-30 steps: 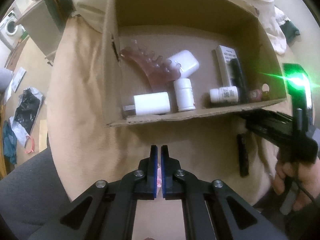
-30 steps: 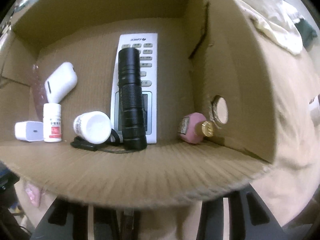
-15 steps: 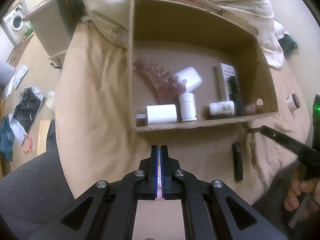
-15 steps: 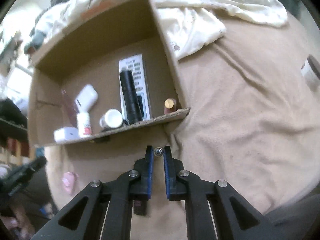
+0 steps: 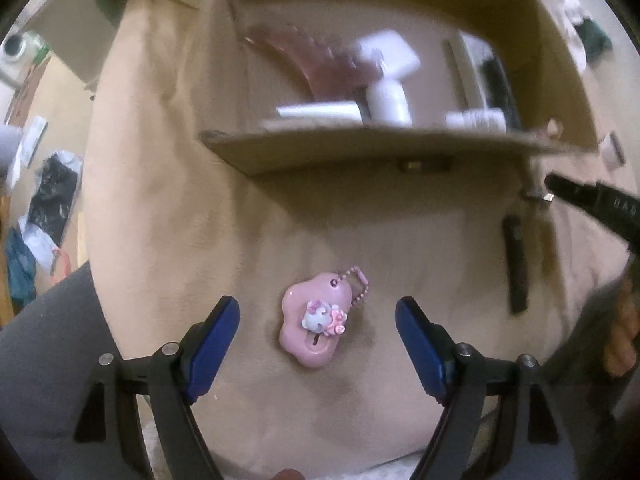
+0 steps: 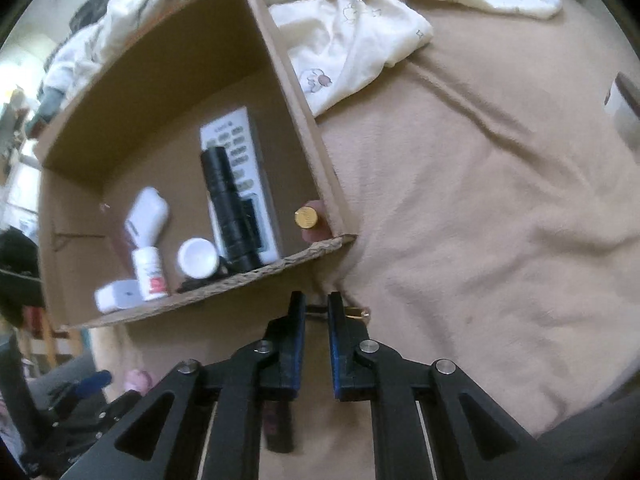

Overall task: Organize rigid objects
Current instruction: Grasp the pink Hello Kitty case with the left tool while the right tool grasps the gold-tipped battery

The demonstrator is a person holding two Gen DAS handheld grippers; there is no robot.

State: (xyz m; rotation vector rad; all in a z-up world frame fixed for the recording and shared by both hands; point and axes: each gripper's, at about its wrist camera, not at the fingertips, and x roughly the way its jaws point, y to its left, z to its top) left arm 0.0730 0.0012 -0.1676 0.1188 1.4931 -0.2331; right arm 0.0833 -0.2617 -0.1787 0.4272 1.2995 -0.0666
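Observation:
A pink cloud-shaped keychain charm lies flat on the beige blanket. My left gripper points down over it. Its jaws are opening and stand wide on either side of the charm without touching it. My right gripper is shut on a small thin object with a gold tip, just in front of the cardboard box. In the left wrist view the right gripper comes in from the right by the box's near corner. The box holds a remote, a black flashlight, white bottles and a gold-capped pink bottle.
A black stick-shaped item lies on the blanket to the right of the charm. A white jar sits far right. Crumpled cream bedding lies behind the box. Past the blanket's left edge the floor holds bags and clutter.
The left jaws went from shut to wide apart, and the gripper dropped closer to the blanket. The right gripper drew back from the box and closed on the small gold-tipped object.

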